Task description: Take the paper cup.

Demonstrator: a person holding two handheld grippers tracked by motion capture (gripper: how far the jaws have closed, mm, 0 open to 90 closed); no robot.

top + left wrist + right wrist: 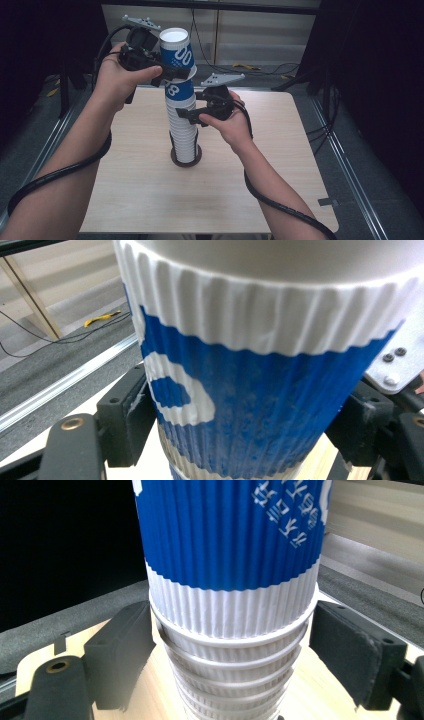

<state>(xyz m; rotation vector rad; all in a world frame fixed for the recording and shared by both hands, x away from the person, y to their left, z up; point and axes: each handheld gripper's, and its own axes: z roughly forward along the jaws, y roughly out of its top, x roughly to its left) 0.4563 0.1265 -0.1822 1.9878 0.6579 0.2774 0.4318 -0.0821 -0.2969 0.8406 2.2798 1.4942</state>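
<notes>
Two grippers on a ribbed paper-cup stack

The left hand-held gripper [167, 75] clamps the tilted top cup [177, 52], blue-and-white corrugated paper; the right hand-held gripper [187, 116] brackets the nested stack of cups [184, 130], jaws seemingly just clear, upright on a dark round base [186, 159] mid wood-grain counter [150, 195]

cup stack [184, 131] standing mid-table [145, 200], open tabletop on every side

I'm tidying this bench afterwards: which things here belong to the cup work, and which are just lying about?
In the job: top cup, cup stack, dark base, left gripper, right gripper.

Lying about: yellow item and loose cables on the floor beyond the table.
</notes>
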